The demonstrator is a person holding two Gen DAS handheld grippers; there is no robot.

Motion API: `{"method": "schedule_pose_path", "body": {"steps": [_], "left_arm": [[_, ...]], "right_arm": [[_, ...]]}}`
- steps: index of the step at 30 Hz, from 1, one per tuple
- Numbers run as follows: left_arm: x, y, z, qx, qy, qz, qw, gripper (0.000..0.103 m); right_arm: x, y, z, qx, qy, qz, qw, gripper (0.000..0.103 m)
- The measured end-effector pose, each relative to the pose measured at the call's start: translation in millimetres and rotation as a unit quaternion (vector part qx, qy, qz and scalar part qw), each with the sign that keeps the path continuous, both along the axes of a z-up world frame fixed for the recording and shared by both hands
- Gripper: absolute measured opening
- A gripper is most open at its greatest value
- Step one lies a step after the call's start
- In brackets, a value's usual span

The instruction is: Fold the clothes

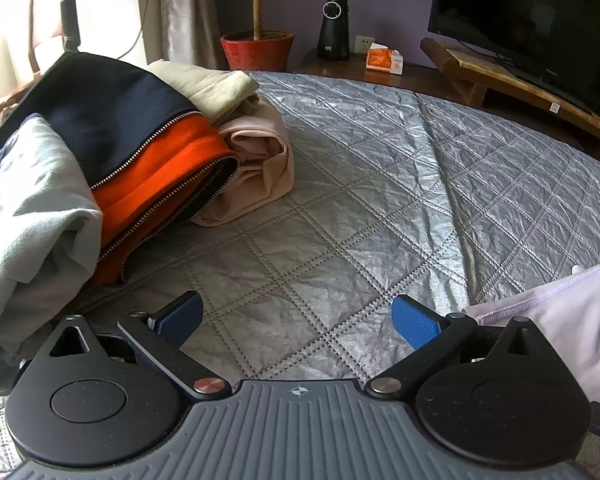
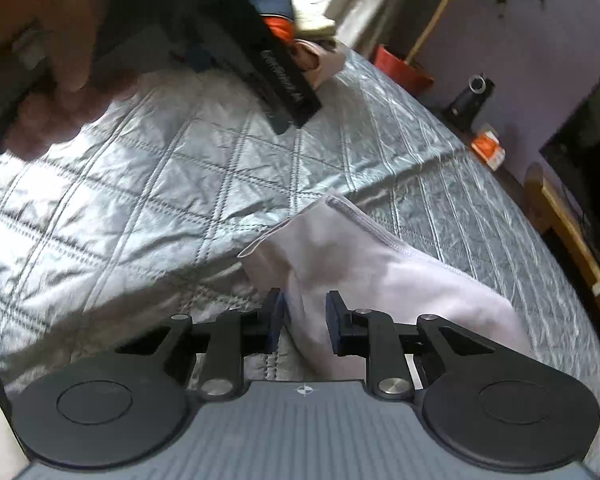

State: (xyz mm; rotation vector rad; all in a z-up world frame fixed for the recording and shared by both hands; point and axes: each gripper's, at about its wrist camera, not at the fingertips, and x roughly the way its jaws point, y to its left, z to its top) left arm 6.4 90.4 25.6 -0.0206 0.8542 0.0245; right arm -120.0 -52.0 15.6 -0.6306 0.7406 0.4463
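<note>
left claw (image 1: 296, 320): jaws wide, empty | right claw (image 2: 303, 322): jaws narrow, angled down

Beyond the claw, red plant pot (image 1: 257, 50), black speaker (image 1: 333, 28) and orange tissue box (image 1: 384, 60) are standing; television (image 1: 528, 12) is sitting far right.

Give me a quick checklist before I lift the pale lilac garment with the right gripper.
1. Cloth between the right gripper pads: ok, the pale lilac garment lies in the gap.
2. Pads pressing on the cloth: cannot tell; a gap shows beside one pad.
3. Left gripper free: ok, open over bare quilt.
4. Clothes pile clear of the garment: ok, apart.
5. Garment's far edge visible: ok, hem lies flat.
</note>
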Motion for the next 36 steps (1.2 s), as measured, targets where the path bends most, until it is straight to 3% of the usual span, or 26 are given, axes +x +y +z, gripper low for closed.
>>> {"method": "schedule_pose_path", "body": {"steps": [1,3,4,8,13,18,21,23,24,26,29,31,33,36], "left_arm": [[-0.2,-0.4,0.1,0.000,0.000,-0.001,1.0000,0.102],[-0.5,-0.8,0.1,0.001,0.000,-0.002,1.0000,0.102],[-0.5,-0.6,0.0,0.001,0.000,-0.001,1.0000,0.102],[0.6,0.7,-0.7,-0.001,0.001,0.002,1.0000,0.102],[0.3,-0.6,-1.0,0.000,0.001,-0.001,1.0000,0.102],[0.1,-0.3,-1.5,-0.001,0.002,-0.001,1.0000,0.102],[0.5,-1.5,-1.6,0.001,0.001,-0.003,1.0000,0.102],[1.1,-2.4,-1.8,0.001,0.001,-0.004,1.0000,0.102],[1.5,-2.5,-1.9,0.001,0.001,-0.004,1.0000,0.102],[2.7,-2.5,-2.5,0.001,0.001,-0.004,1.0000,0.102],[3.5,-1.6,-2.9,-0.003,0.002,0.000,1.0000,0.102],[2.6,-1.9,-2.5,-0.003,0.001,-0.001,1.0000,0.102],[1.1,-3.2,-2.3,-0.001,0.001,-0.003,1.0000,0.102],[-0.3,-4.5,-2.6,0.004,0.001,-0.006,1.0000,0.102]], "right_arm": [[3.4,-1.8,0.5,0.007,0.005,-0.008,1.000,0.024],[10.9,-6.9,2.4,0.026,0.019,-0.030,0.999,0.006],[14.6,-9.5,3.4,0.035,0.026,-0.041,0.998,0.003],[23.7,-34.5,20.6,0.124,0.039,-0.098,0.987,0.002],[34.5,-69.1,53.6,0.196,0.000,-0.156,0.968,0.002],[55.2,-109.9,92.3,0.207,-0.091,-0.220,0.949,0.002],[70.2,-144.2,126.7,0.210,-0.181,-0.286,0.917,0.004],[75.3,-164.1,143.3,0.193,-0.231,-0.337,0.892,0.011],[73.3,-168.7,146.2,0.182,-0.236,-0.349,0.889,0.013],[64.8,-170.8,146.6,0.147,-0.235,-0.360,0.891,0.027],[37.4,-139.2,115.1,0.100,-0.161,-0.250,0.949,0.040],[18.9,-109.3,77.6,0.048,-0.107,-0.187,0.975,0.040],[6.8,-87.6,43.0,0.024,-0.059,-0.154,0.986,0.038],[3.0,-69.5,12.2,0.022,-0.013,-0.150,0.988,0.038]]}}
